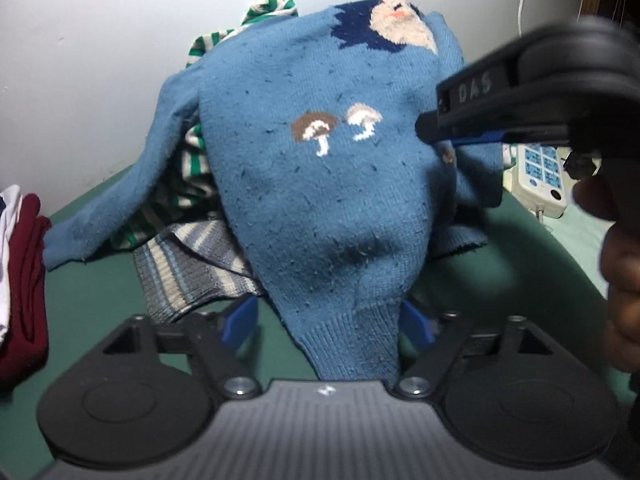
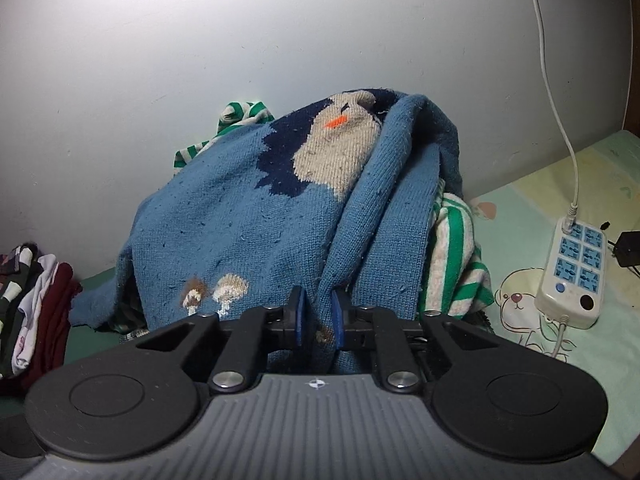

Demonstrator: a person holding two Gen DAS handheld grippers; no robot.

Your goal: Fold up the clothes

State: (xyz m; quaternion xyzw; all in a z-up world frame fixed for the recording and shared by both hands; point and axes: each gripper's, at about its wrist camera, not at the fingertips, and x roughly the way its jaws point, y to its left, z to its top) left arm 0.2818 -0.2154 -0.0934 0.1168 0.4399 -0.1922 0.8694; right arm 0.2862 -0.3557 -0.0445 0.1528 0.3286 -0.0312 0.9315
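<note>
We see a blue knitted sweater [image 1: 304, 184] draped over a heap of clothes, its wool pilled and flecked with dark lint, with two small mushroom motifs [image 1: 336, 128] knitted near its middle and a cream, round-faced figure on a navy patch [image 1: 384, 28] at twelve o'clock. The ribbed hem hangs down toward six o'clock in the left wrist view, where it lies between the blue pads of our left gripper [image 1: 328, 322]; the fingers stand wide apart on either side of the hem, and the cloth is bunched loosely between them, not pinched.

Our right gripper [image 2: 318, 316] has its blue pads drawn close together on a thick vertical fold of the sweater [image 2: 248, 216]. From the left wrist view the same tool [image 1: 432, 130] comes in from three o'clock, its black tip against the knit, with a hand [image 1: 624, 280] blurred behind it.

Beneath the sweater we see a green-and-white striped garment [image 2: 456, 264], soft and crumpled, and a flat grey-and-blue striped knit [image 1: 188, 276] at eight o'clock. A stack of folded clothes [image 2: 36, 308], maroon and white, sits at nine o'clock on the dark green surface [image 1: 92, 300]. At three o'clock a cream plastic power strip [image 2: 572, 272] with blue sockets rests on a pale printed sheet [image 2: 520, 216], its white cable [image 2: 548, 80] rising along the plain wall [image 2: 200, 60].
</note>
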